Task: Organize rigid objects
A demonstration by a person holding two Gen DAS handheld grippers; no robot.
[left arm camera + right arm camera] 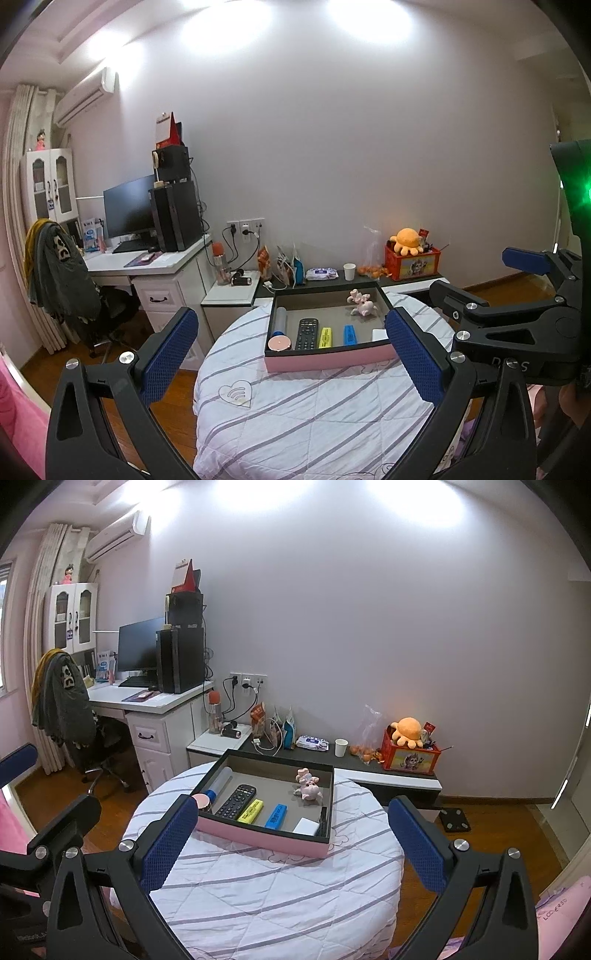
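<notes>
**Everything lies in the tray, both my grippers held back and spread**

I take the pink tray (258,840) as my landmark. It sits toward the far side of the round quilted table (280,897). Inside it, going left to right along its near wall: a pink-lidded jar (201,802) in the left corner with a blue-capped tube (220,782) lying behind it, then the remote (236,801), the yellow highlighter (251,810), the blue highlighter (276,816) and a white block (306,826) in the right corner. A pink pig figure (308,788) stands alone toward the tray's far right. The long things lie side by side, which I read as sorted, though it would equally fit a row I am about to unpack.

My left gripper (291,354) hovers before the tray, fingers wide apart, gripping nothing. My right gripper (291,849) is likewise spread and empty.

The tray's raised walls mean reaching in from above. The quilt nearer me than the tray is bare, good room for setting down.
</notes>
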